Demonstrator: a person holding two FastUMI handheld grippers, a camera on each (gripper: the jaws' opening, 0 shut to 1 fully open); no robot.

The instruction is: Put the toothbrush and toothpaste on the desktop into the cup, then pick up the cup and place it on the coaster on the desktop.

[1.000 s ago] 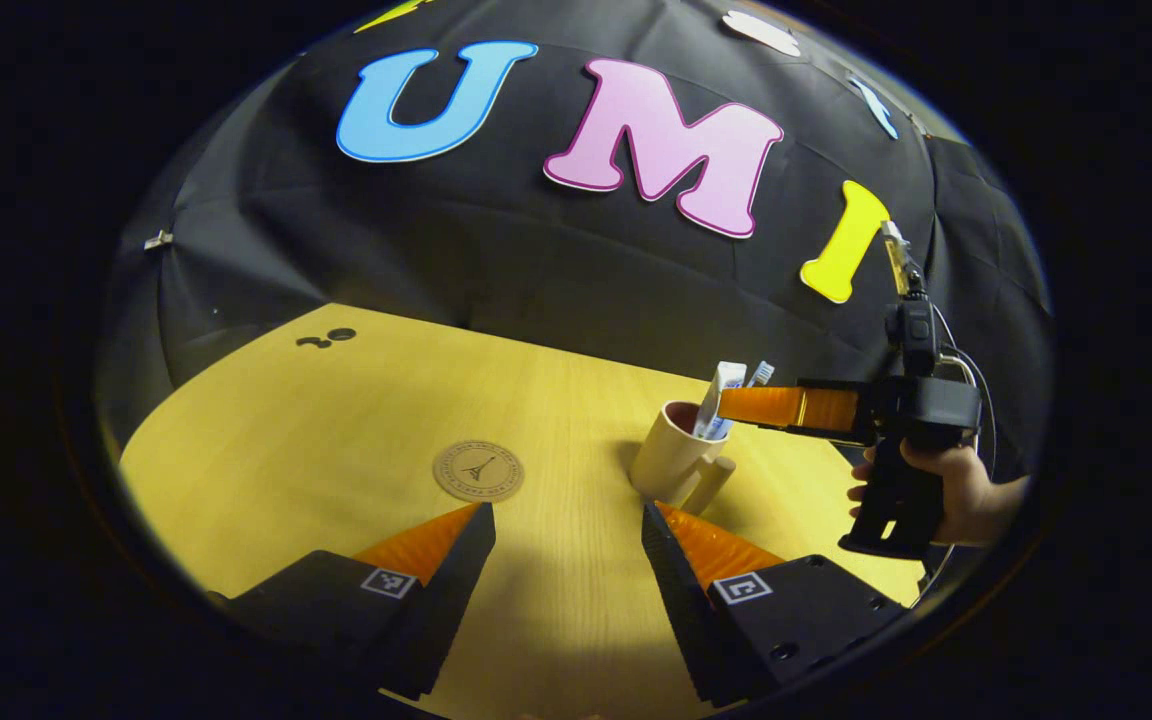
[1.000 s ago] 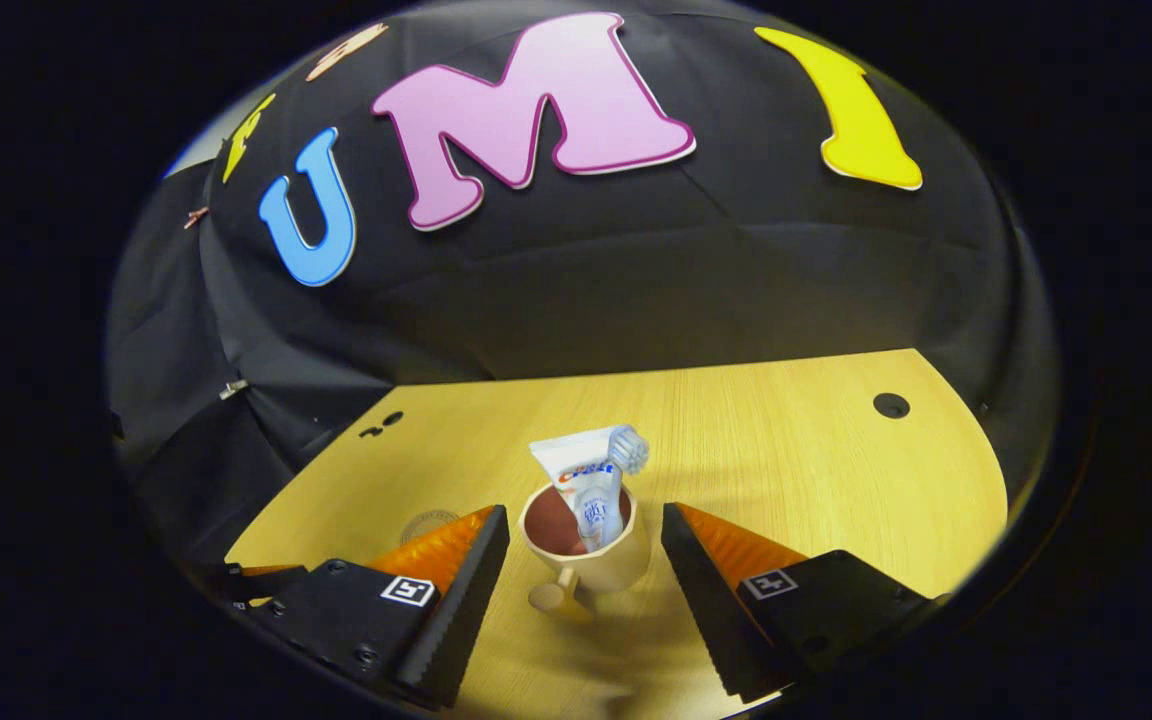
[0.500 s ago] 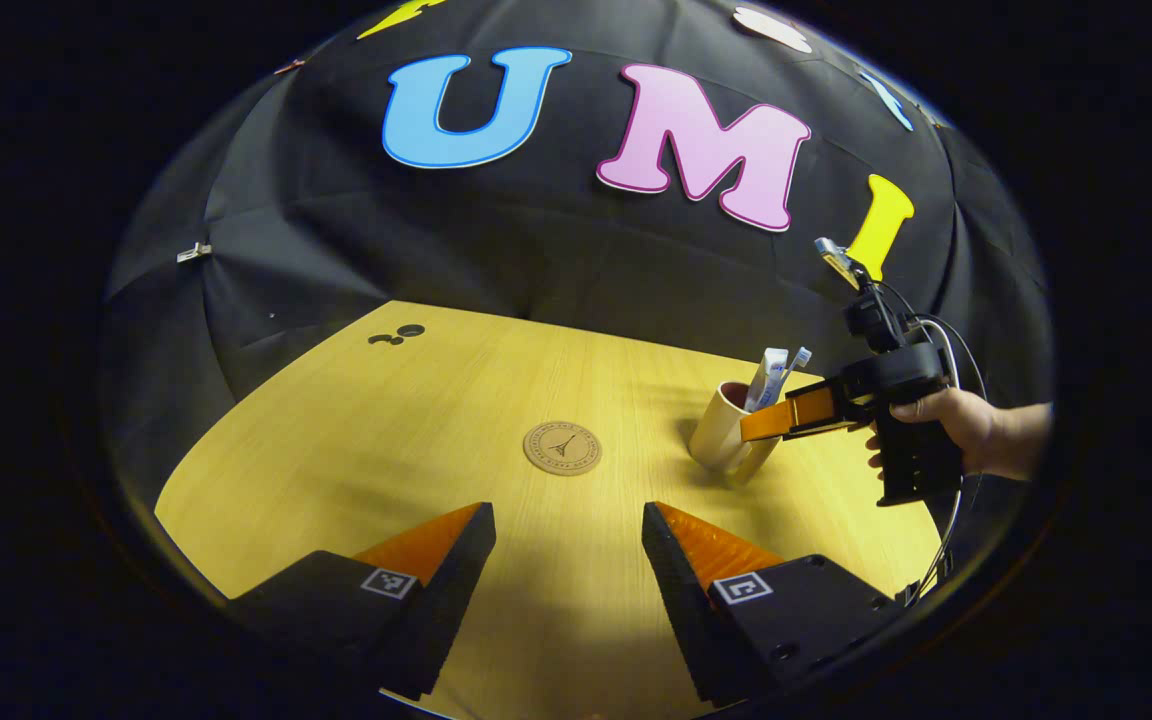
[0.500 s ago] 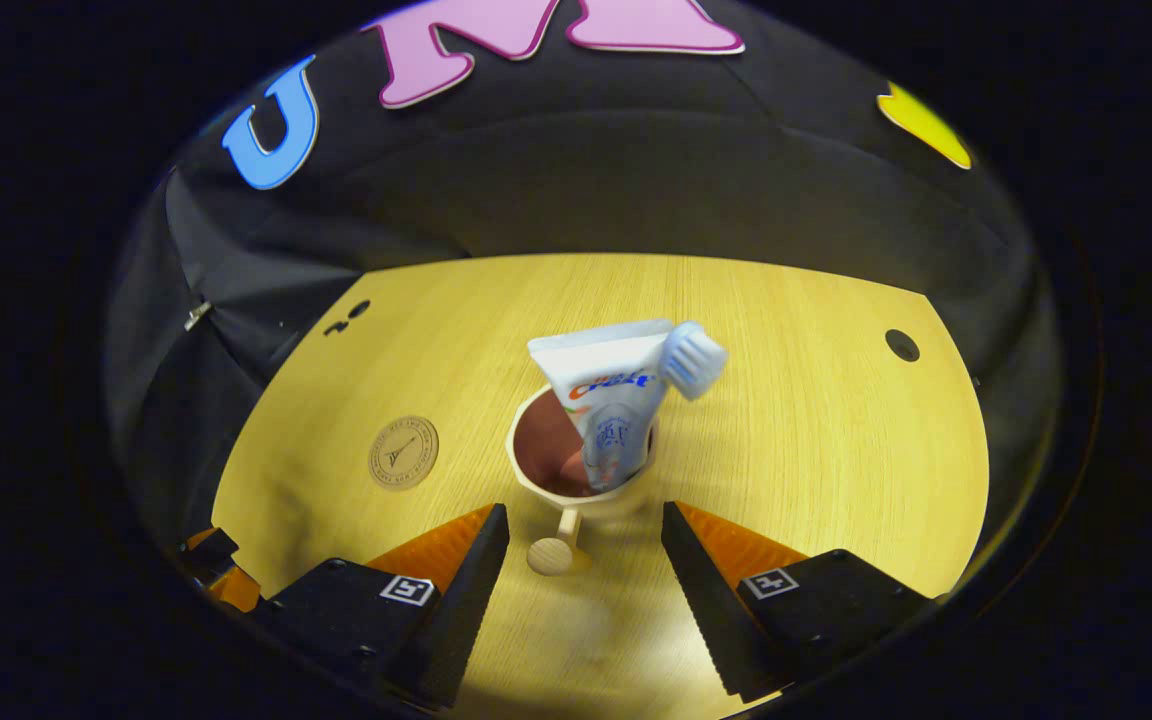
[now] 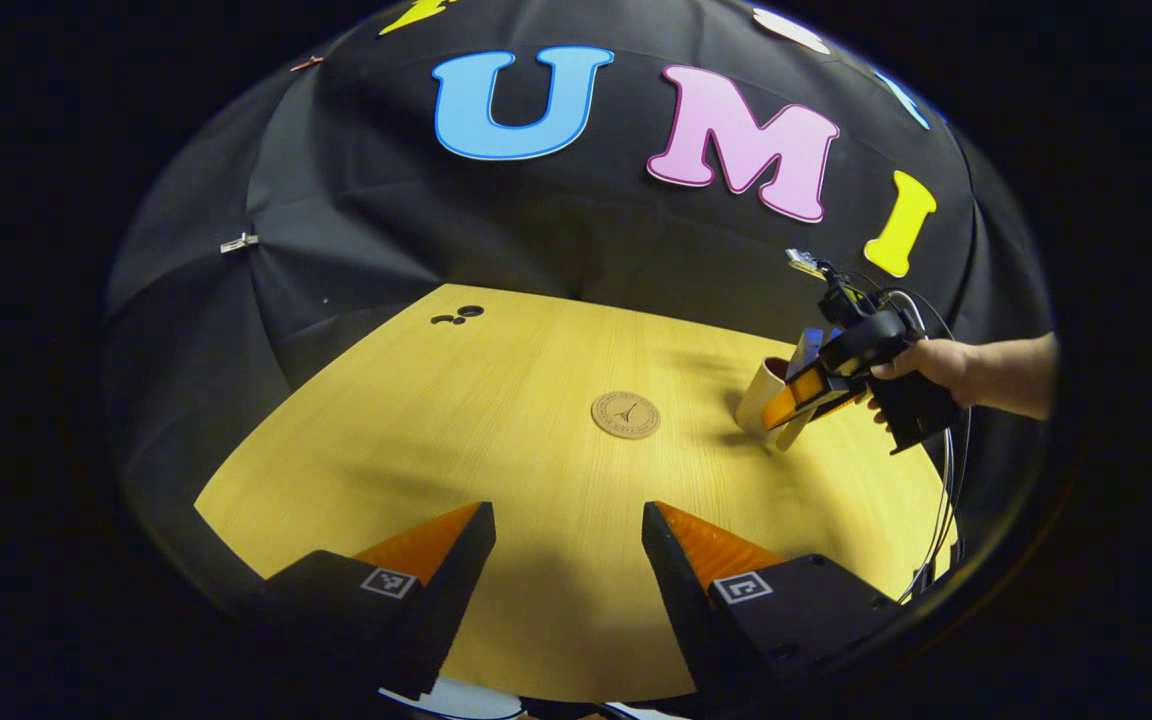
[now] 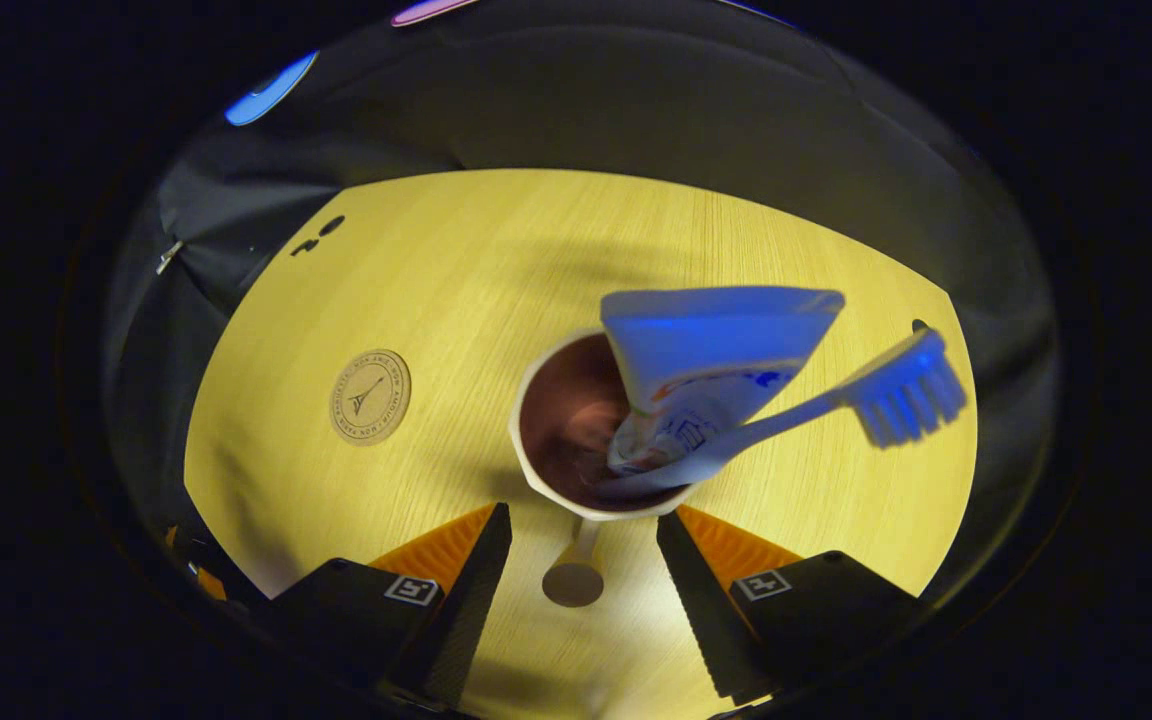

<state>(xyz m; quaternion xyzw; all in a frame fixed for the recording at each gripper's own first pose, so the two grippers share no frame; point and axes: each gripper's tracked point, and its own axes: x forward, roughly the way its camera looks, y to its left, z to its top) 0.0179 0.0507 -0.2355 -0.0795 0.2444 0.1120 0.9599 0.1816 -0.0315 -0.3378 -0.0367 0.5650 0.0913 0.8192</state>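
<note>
A cream cup point(image 6: 533, 478) with a dark inside stands on the wooden desktop point(image 6: 456, 260). A white toothpaste tube point(image 6: 711, 345) and a toothbrush point(image 6: 901, 392) lean out of it. My right gripper point(image 6: 581, 525) hovers close above the cup, open, with its fingers on either side of the cup's handle point(image 6: 573, 580). A round cork coaster point(image 6: 369, 396) lies left of the cup. In the left gripper view my left gripper point(image 5: 566, 520) is open over the near table, holding nothing, far from the cup point(image 5: 758, 392), the coaster point(image 5: 625, 414) and the right gripper point(image 5: 804, 395).
A hand point(image 5: 936, 362) holds the right gripper at the table's right side. Small dark holes point(image 5: 456, 317) mark the far left of the desktop point(image 5: 496, 420), and one more hole point(image 6: 920, 326) sits behind the toothbrush. Black cloth walls close the booth.
The right gripper has come in and tipped down over the cup, so its handle now sits between the fingers. The left gripper has drawn back from the cup and coaster.
</note>
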